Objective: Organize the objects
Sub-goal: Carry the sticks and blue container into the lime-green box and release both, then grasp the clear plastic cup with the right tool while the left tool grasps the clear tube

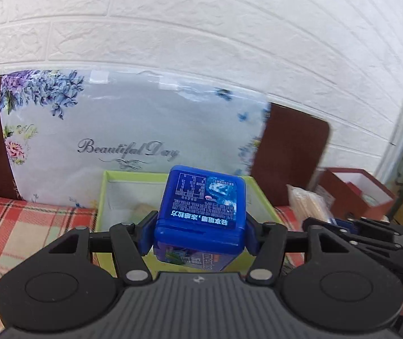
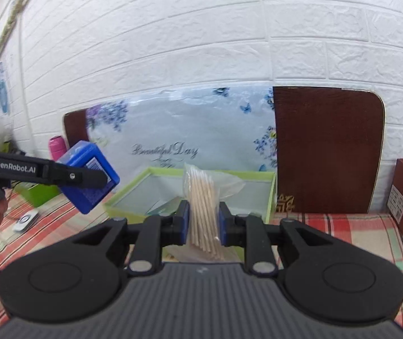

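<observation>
A boxy blue plastic container (image 1: 200, 212) is pinched level by the left gripper (image 1: 200, 234), while bagged wooden sticks (image 2: 202, 212) are squeezed upright between the right gripper (image 2: 202, 220) pads, a green box (image 2: 270, 195) just ahead.

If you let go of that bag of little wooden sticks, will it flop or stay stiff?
The sticks look stiff and probably light. Their clear bag looks thin and crinkly, so its loose top likely flops. The right tool pinches the bundle, and the smooth plastic might slip if that pinch loosens.
</observation>
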`<state>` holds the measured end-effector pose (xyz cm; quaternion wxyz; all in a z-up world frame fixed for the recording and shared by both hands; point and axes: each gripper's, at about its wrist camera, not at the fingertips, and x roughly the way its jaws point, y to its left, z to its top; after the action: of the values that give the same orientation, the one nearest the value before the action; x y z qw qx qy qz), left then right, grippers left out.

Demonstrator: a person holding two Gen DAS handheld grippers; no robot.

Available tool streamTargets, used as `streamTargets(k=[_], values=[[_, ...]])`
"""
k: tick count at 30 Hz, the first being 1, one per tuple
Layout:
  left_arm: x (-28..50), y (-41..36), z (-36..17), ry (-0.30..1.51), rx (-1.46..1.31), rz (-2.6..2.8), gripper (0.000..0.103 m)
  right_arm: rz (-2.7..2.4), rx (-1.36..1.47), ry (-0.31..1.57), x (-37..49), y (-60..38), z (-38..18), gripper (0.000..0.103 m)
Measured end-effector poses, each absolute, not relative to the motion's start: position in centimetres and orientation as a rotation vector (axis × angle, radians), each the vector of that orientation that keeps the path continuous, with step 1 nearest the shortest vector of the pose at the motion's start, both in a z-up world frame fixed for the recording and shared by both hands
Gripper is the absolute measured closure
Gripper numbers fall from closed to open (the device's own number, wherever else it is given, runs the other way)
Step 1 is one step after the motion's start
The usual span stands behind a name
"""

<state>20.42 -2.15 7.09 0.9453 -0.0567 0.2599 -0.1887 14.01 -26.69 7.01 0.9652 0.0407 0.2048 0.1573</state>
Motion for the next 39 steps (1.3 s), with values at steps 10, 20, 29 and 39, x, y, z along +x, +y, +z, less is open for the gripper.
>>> streamTargets(k=[10,20,29,39], values=[[29.2,-2.1,2.0,0.600,-0.072,-0.262,0.033,0.247,0.090,0.544,25.0,-25.1,2.3,0.080],[27.8,-0.7,2.3,0.610,-0.096,-0.224,0.016,0.237,0.075,0.459,23.0,-25.4,2.0,0.006],[19.2,-1.9,6.3,0.576,-0.115,-0.269,0.015,0.240,0.160,0.341,15.0,-28.4,7.1,0.000],[9.8,-3.6,4.7,0.565,-0.066,-0.315,0.015,0.252,0.185,0.318,4.8,-29.7,6.1,0.000]])
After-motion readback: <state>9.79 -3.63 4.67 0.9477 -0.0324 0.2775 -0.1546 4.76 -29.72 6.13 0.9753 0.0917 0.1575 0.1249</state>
